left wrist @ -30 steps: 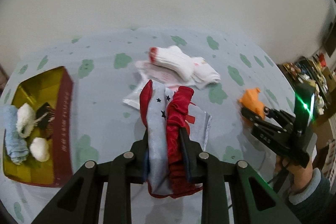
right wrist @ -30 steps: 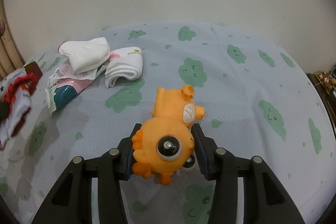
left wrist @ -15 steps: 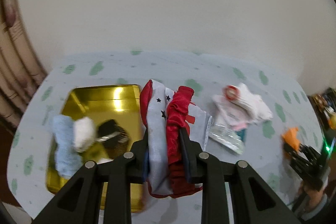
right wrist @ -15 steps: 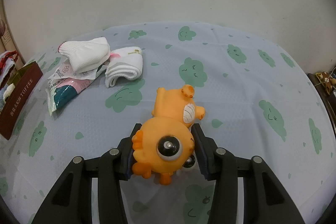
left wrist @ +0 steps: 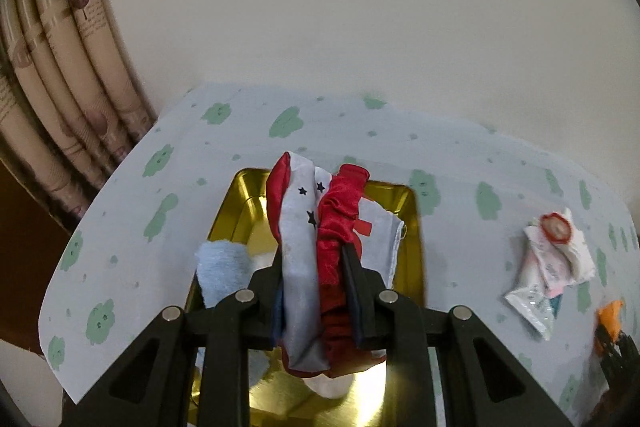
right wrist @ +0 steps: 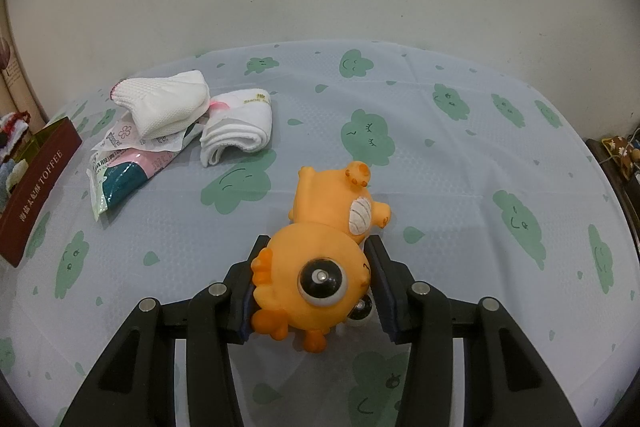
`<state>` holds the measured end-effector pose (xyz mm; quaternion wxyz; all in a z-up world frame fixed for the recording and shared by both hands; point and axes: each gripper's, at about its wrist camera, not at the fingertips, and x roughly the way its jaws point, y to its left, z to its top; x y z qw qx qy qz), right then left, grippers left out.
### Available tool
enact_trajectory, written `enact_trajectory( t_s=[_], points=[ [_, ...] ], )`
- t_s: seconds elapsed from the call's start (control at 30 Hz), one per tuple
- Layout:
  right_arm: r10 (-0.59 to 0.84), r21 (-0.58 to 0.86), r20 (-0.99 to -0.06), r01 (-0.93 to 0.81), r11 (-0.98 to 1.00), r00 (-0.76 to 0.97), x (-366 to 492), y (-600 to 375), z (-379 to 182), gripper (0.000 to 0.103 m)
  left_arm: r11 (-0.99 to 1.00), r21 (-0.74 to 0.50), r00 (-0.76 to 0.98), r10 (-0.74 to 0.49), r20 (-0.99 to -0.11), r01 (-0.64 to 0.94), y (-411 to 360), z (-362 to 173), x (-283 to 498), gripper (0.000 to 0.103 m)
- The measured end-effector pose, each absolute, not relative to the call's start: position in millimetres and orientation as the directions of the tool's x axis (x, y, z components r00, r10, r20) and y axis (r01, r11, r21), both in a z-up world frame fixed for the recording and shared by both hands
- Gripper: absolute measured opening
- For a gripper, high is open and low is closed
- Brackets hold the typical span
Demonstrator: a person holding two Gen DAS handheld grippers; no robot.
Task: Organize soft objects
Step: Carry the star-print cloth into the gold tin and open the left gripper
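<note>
We see soft, even indoor light, with glare on the gold tin [left wrist: 412, 227]. Fisheye bending curves the bench [right wrist: 480, 155], corners go black, and the left view's right edge is blurred.

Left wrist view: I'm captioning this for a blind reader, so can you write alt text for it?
The left hand-held gripper is shut on a bunched red and white star-print cloth, held above an open gold tin that has a light blue cloth at its left edge. The tin sits on a cloud-print tablecloth, with white socks to the right.
</note>
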<state>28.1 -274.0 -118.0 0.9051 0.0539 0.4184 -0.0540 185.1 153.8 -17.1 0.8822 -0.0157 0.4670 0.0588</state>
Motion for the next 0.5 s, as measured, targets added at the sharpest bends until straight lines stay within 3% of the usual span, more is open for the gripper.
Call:
enact_trajectory(
  t_s=[0.4,0.5],
  points=[
    [-0.052,0.052,-0.764,0.142,0.988,0.644,28.8,-274.2,-117.8,0.044,0.993,0.063,0.516,0.104,-0.85,-0.095,141.2,-39.2,208.5,0.028],
    [-0.051,0.053,-0.764,0.141,0.989,0.643,29.0,-274.2,-117.8,0.044,0.99,0.092,0.48,0.132,-0.867,-0.106,137.3,-44.4,214.4,0.038]
  ],
)
